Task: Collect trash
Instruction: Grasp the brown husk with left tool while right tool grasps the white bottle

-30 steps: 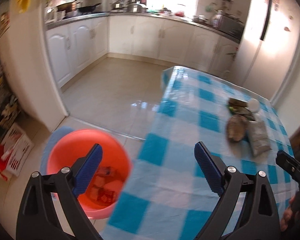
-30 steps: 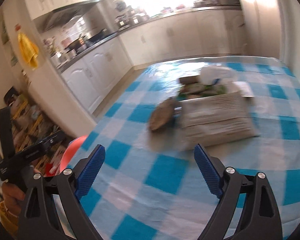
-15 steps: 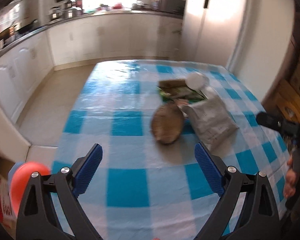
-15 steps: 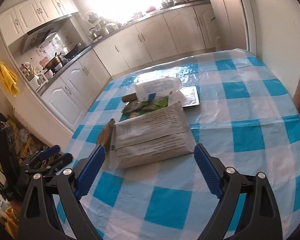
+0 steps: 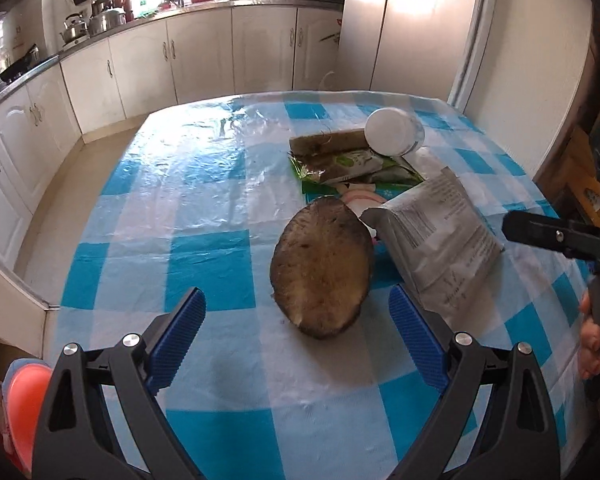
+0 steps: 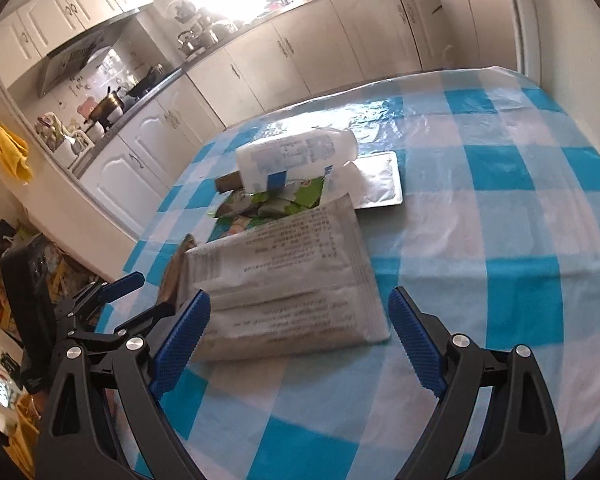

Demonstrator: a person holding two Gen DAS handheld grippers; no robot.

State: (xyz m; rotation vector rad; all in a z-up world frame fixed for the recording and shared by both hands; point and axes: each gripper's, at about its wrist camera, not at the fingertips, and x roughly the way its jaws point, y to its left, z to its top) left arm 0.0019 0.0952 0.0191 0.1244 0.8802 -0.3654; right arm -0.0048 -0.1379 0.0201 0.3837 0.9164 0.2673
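Trash lies in a heap on the blue-checked table (image 5: pixel 204 256): a brown oval husk (image 5: pixel 322 276), a grey printed pouch (image 5: pixel 440 236) (image 6: pixel 284 276), green wrappers (image 5: pixel 352 166) (image 6: pixel 276 204), a white bottle (image 5: pixel 394 132) (image 6: pixel 296 156) on its side and a silver foil pack (image 6: pixel 380 184). My left gripper (image 5: pixel 296 320) is open and empty, its jaws just short of the husk. My right gripper (image 6: pixel 300 322) is open and empty too, its jaws wide on either side of the pouch's near edge. The left gripper (image 6: pixel 136 296) shows at the right wrist view's left.
An orange bucket (image 5: pixel 24 400) stands on the floor at the table's near left corner. White cabinets (image 5: pixel 204 52) and a cluttered counter run along the far wall. A hand (image 5: pixel 592 340) holding the other gripper's handle sits at the table's right edge.
Both grippers have swung from the bucket side toward the trash heap and come lower and closer. The husk and the pouch now fill the space just ahead of the jaws.
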